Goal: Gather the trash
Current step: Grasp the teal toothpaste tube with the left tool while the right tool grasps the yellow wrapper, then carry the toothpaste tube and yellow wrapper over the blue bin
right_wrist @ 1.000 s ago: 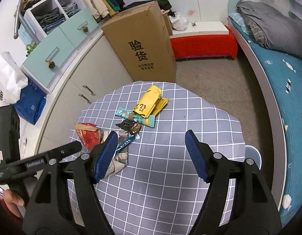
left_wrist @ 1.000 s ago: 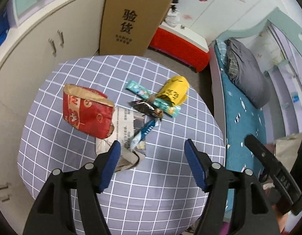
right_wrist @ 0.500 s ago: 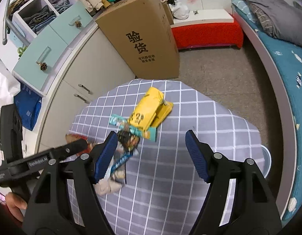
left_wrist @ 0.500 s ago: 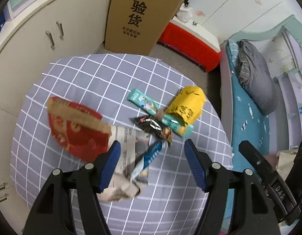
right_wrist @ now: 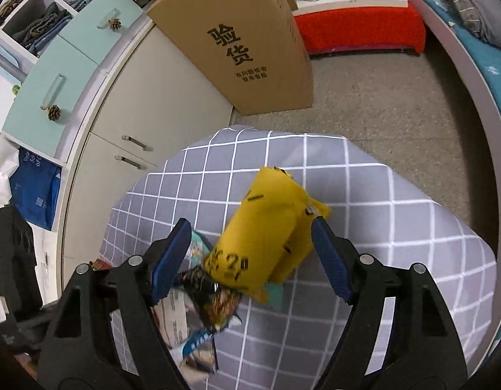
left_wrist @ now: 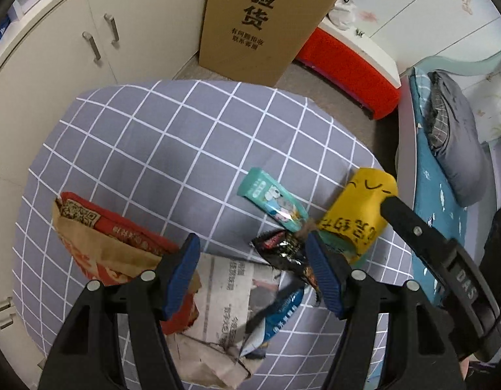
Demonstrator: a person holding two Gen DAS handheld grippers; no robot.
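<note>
Hovering with jaws opening around the yellow wrapper (right_wrist: 266,227) at frame centre, pads not yet pressing it, the right gripper (right_wrist: 250,253) faces the checked table (right_wrist: 396,243), while the left gripper (left_wrist: 252,273), wide and empty, hangs over the newspaper (left_wrist: 230,289) and black wrapper (left_wrist: 283,253) at lower centre.

**Around the Checked Desk**

A round desk (left_wrist: 159,149) under a grey cloth with a white grid stands just beside cream cabinet doors with metal bar handles (left_wrist: 100,42). A tall brown cardboard box printed with black characters (left_wrist: 260,22) stands on the speckled floor (right_wrist: 390,110) beyond the desk. Behind it lies a low red bench with a white top (right_wrist: 357,29). A bed with a teal sheet (left_wrist: 435,201) carries a folded grey quilt (left_wrist: 458,149). Pale turquoise drawers with pine-cone knobs (right_wrist: 55,97) sit above the cabinets.
</note>
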